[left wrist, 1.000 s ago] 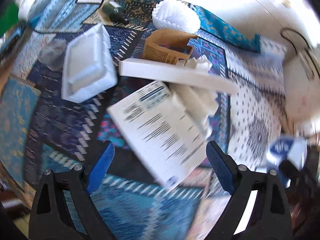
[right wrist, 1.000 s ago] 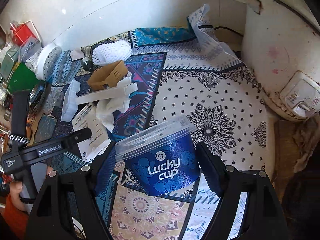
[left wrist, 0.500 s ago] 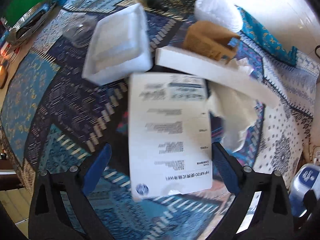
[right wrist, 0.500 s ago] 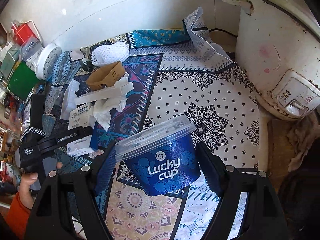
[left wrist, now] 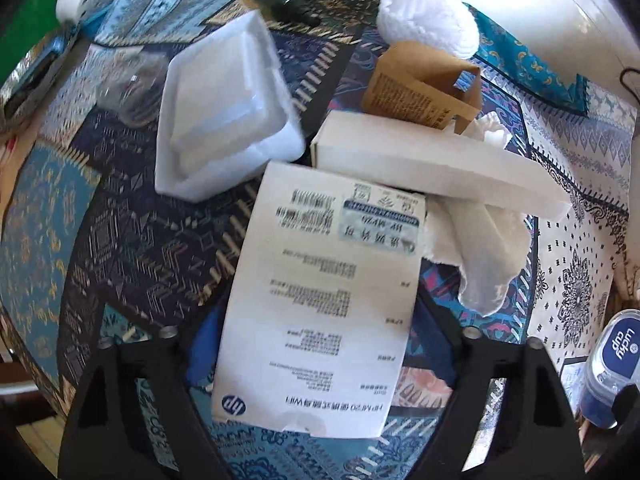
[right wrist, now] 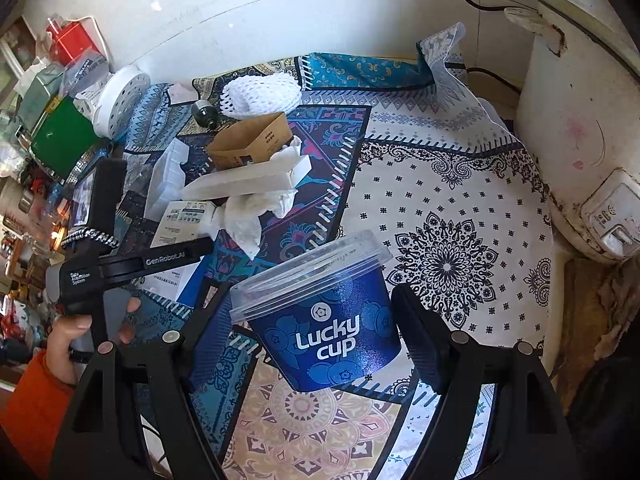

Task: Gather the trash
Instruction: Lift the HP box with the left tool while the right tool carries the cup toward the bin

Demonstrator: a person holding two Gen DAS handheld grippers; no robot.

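Observation:
My left gripper (left wrist: 316, 340) is open, its blue-padded fingers (left wrist: 204, 344) on either side of a flat white HP box (left wrist: 324, 292) lying on the patterned cloth; whether the pads touch it I cannot tell. It also shows in the right wrist view (right wrist: 176, 224). My right gripper (right wrist: 316, 324) is shut on a blue Lucky cup tub (right wrist: 324, 320) with a clear lid, held above the cloth. The tub shows at the right edge of the left wrist view (left wrist: 612, 360). Crumpled white tissue (left wrist: 480, 248) lies right of the HP box.
Behind the HP box lie a long white box (left wrist: 432, 164), a white foam tray (left wrist: 224, 108), a brown cardboard carton (left wrist: 424, 84) and white foam netting (left wrist: 428, 28). A white rice cooker (right wrist: 580, 128) stands at the right. Cluttered items (right wrist: 56, 136) crowd the left edge.
My left gripper has moved forward and down over the HP box, which now lies between its fingers. My right gripper still holds the tub, shifted slightly.

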